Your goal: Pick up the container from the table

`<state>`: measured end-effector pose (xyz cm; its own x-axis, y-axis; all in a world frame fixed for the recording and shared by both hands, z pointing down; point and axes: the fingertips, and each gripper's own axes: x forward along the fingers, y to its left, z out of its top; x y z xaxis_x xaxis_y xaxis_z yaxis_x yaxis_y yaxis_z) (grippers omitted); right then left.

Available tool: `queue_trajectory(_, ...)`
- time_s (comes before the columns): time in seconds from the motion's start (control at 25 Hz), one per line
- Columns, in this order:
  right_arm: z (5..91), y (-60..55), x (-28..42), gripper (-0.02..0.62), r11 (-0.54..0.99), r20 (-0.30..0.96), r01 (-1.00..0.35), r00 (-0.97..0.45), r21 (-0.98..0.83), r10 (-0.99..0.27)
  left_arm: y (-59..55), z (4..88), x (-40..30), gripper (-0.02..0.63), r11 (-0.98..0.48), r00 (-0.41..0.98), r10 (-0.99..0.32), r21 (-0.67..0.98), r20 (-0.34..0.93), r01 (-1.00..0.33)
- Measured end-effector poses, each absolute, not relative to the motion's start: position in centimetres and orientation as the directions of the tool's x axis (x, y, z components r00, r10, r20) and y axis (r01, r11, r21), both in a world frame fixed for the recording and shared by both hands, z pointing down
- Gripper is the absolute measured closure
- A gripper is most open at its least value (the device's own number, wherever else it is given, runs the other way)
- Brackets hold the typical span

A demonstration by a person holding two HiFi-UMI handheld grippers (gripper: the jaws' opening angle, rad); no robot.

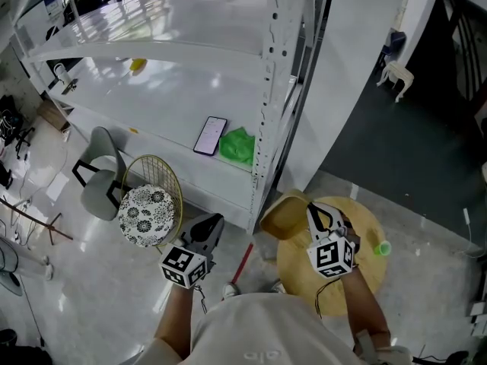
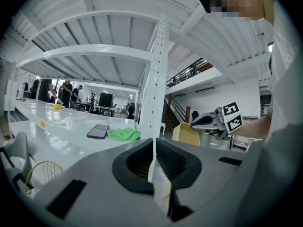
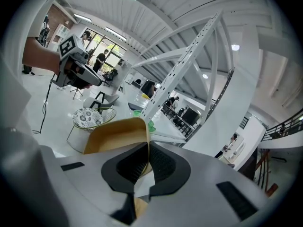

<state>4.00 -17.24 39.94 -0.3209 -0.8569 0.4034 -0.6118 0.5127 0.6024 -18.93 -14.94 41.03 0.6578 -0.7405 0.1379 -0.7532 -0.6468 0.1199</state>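
My right claw (image 3: 149, 156) is closed on the container (image 3: 116, 137). Its pads pinch the thin tan wall, and past the jaws I look into the container's hollow inside. In the head view the container is at the left edge of the round table (image 1: 358, 280), with part of it out past that edge. I cannot tell whether its base touches the tabletop. A small green thing (image 1: 381, 247) lies at the table's right edge, well apart from the container.

My left claw (image 2: 155, 162) is closed with nothing in it. The pads meet, and only the shelf's post (image 2: 156, 79) shows through the slit between them. This claw hangs over the floor to the left of the table, near a chair (image 1: 147, 215) with a patterned cushion and a gold wire back. A grey chair (image 1: 103, 181) stands just beside that one, by the shelf's front edge.

On the white shelf (image 1: 152, 105) a phone (image 1: 210, 135) lies flat near the front edge, close to the post. A green cloth (image 1: 237, 146) is bunched just beside it, on the post side. A small yellow thing (image 1: 138, 65) lies farther back on the same board.
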Motion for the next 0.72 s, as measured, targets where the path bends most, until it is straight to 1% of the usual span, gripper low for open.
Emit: queue_trajectory(0.72, 40.3, -16.9, 5.6, 0.557, 0.508, 0.408, -0.627, -0.311, 0.591, -0.858, -14.9, 41.2, -17.5, 0.574, -0.655, 0.667, -0.73, 0.125, 0.147, -0.745)
